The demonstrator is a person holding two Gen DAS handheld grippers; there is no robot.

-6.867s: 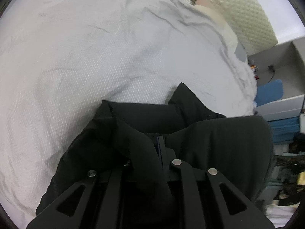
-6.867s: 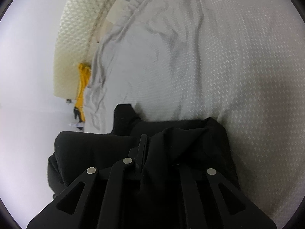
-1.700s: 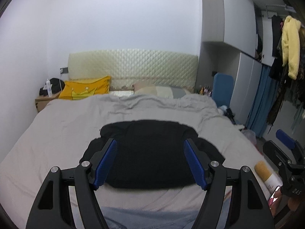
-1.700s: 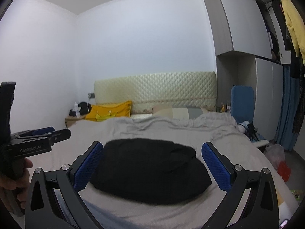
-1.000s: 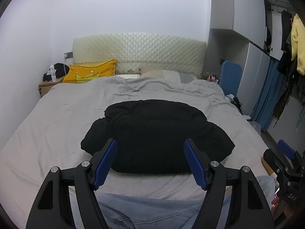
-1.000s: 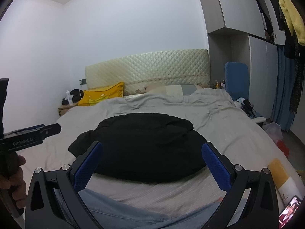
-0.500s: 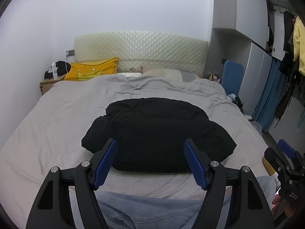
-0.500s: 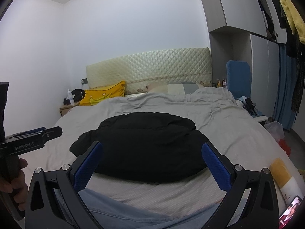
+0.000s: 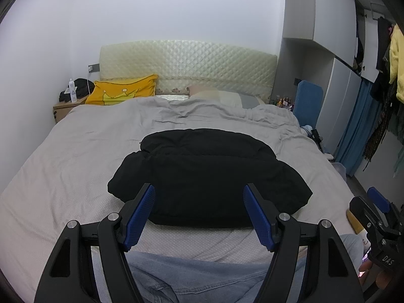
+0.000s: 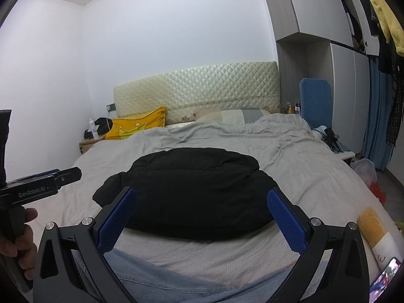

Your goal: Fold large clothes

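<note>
A black padded jacket [image 9: 207, 174] lies folded in a compact bundle on the grey bed cover [image 9: 75, 156]; it also shows in the right wrist view [image 10: 186, 192]. My left gripper [image 9: 199, 197] is open and empty, held back from the near edge of the jacket, above the bed's foot. My right gripper [image 10: 202, 202] is open and empty, also held back from the jacket. The left gripper's body [image 10: 38, 189] shows at the left of the right wrist view, and the right gripper's body [image 9: 378, 217] at the right of the left wrist view.
A yellow pillow [image 9: 121, 93] and a grey pillow [image 9: 227, 98] lie by the quilted headboard [image 9: 186, 68]. A nightstand [image 9: 65, 106] stands at the left. A blue chair [image 10: 315, 101], wardrobe and hanging clothes are at the right. The person's jeans-clad legs [image 9: 192, 277] are below. A phone [image 10: 383, 275] lies at the lower right.
Earlier both grippers were shut on the black jacket close to the bed. They have let go and pulled back. Over the last second the views have barely shifted.
</note>
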